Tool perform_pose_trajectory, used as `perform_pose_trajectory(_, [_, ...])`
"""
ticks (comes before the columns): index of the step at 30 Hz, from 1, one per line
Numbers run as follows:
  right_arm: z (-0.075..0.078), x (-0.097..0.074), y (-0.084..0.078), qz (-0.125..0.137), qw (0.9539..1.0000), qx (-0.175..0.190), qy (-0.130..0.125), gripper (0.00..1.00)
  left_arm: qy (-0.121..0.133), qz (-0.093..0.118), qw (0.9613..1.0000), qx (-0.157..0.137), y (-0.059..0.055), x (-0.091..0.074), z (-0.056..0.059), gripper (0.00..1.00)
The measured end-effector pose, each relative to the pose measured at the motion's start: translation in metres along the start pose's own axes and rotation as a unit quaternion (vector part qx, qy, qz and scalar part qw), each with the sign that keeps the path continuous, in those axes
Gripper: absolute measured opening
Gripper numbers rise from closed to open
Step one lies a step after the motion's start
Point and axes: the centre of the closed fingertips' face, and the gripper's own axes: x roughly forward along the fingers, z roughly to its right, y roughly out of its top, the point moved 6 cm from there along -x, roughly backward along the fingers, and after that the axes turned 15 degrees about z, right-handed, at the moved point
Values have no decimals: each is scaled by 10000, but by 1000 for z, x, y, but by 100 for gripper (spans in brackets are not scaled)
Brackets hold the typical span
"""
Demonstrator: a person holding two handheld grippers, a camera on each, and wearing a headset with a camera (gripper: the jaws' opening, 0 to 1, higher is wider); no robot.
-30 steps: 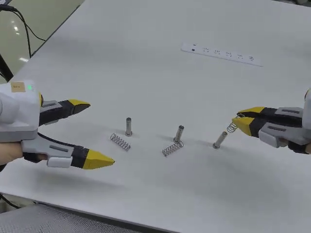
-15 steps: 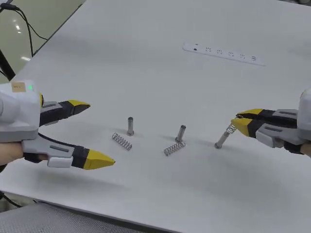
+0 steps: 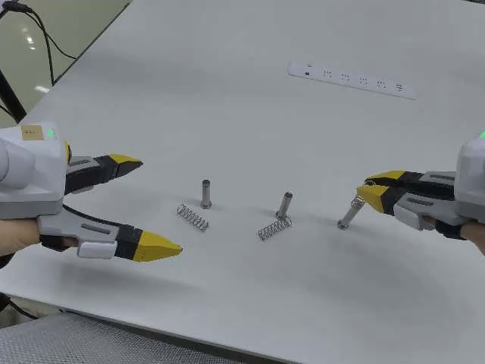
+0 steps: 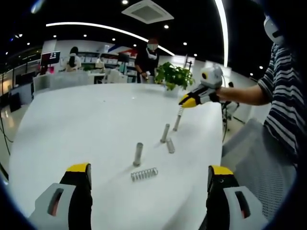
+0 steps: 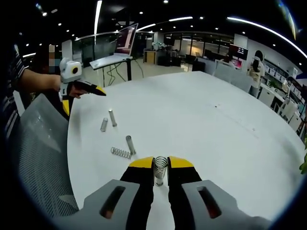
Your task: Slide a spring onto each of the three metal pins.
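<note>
You are clamping a small coiled steel spring [image 3: 357,201] between the yellow tips of your right tongs [image 3: 365,190]. It is sitting at the upper end of the right-hand pin [image 3: 347,217], which is leaning toward those tongs with its foot on the white worktop [image 3: 227,98]. How far the coil is reaching over that pin cannot be told. The middle pin [image 3: 284,205] and the left pin [image 3: 205,192] are standing bare, with a second spring [image 3: 273,227] lying just beside the middle one's base and a third spring [image 3: 192,217] lying near the left one. Your left tongs [image 3: 160,203] are hovering wide apart near the left pin, gripping nothing. A white power strip [image 3: 352,80] is lying well apart toward the far side.
</note>
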Motion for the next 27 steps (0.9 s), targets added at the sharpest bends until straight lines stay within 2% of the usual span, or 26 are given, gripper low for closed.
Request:
perform_pose_trajectory(5, [4,-2,3,19,9999,-64,-84,7,22,11,10000,-12,0,-1,0,98])
perform_pose_trajectory(6, [4,-2,4,40,10000,37,-75,7,22,12,10000,-18,0,-1,0,98])
perform_pose_trajectory(19, [-1,-2,4,-54,9999,-89,55,7,59,14,10000,-24,0,-2,0,98])
perform_pose_trajectory(27, [-1,-3,5,-52,9999,-117,47,7,75,-2,10000,-24,-1,-4,0,98])
